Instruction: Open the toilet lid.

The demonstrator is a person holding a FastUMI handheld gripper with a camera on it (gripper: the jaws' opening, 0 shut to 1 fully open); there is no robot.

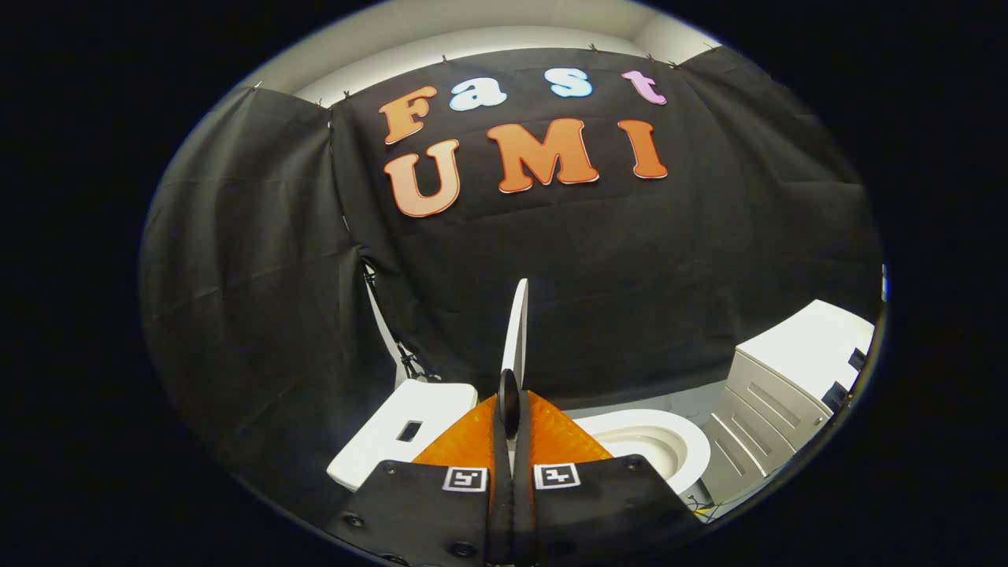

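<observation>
Gripper [510, 417] fingers pinched on the raised toilet lid [516, 331].
Lid stands upright, edge-on to me; open bowl [693, 449] beside, tank [409, 433] opposite.

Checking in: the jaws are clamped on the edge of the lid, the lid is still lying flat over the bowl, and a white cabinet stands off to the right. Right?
Not quite. In the gripper view the lid is not flat over the bowl: it stands raised, seen edge-on, and the open bowl shows beside it. The rest holds: the gripper has its jaws closed on the lid's edge, and the white cabinet stands to the right.
</observation>
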